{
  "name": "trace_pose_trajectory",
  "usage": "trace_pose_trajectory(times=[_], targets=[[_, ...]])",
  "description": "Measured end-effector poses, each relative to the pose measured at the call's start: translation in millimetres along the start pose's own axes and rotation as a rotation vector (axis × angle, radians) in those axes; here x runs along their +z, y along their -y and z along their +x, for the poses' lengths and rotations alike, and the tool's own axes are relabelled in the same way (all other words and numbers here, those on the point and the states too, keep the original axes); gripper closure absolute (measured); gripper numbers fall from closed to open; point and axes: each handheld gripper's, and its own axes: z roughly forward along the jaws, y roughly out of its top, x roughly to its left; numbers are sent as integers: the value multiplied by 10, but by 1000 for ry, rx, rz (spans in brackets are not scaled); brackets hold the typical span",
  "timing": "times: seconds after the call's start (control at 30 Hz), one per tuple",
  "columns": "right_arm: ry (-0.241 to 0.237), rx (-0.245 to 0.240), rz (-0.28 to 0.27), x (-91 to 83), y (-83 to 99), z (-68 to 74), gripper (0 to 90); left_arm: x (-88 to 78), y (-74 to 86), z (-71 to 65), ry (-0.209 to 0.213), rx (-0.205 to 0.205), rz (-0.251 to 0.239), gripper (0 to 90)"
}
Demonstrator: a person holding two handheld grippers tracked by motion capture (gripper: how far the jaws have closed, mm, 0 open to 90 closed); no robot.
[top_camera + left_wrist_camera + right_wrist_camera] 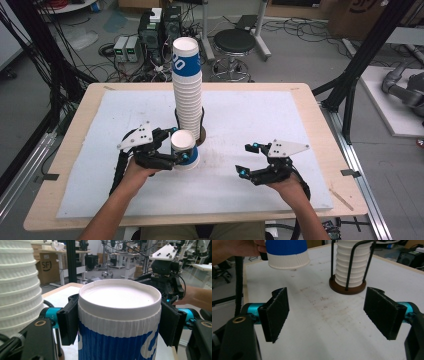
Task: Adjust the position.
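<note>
High view: the left tool [176, 145] pinches 1 inverted blue-and-white paper cup [184, 149] between its 2 jaws, just in front of the tall cup stack [188, 90] that stands in a wire holder on a round brown base [347, 289]. In the left gripper view the 2 black pads press on opposite sides of the cup [119, 322], whose closed white bottom faces up, with the stack's ribbed rims just to that tool's left. The right tool [246, 160] hovers well apart from the cup over the white mat [250, 115] on the bench [65, 150], its jaws spread with nothing between them; in the right gripper view the bare, stained mat lies between the pads [277, 312], the held cup [287, 252] ahead to the left and clear of the mat, the stack [350, 265] ahead to the right. Judged progress: 1 cup has been separated and is in hand; setting it down, and handling the remaining cups, is left. Count: 2 tools, 1 loose cup, 1 stack of many nested cups (too many to count reliably), 1 holder.
</note>
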Motion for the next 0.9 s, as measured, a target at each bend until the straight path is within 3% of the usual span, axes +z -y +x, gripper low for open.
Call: trace_pose_trajectory(times=[0.23,0.4,0.9], targets=[[-95,-29,-3,183,-100,56,210,100,4,-8,59,-13,-7,290],[-130,-23,1,290,-112,73,210,158,-2,-33,105,-11,-15,290],[-235,-28,-16,494,-170,157,201,381,-34,-85,190,12,6,291]])
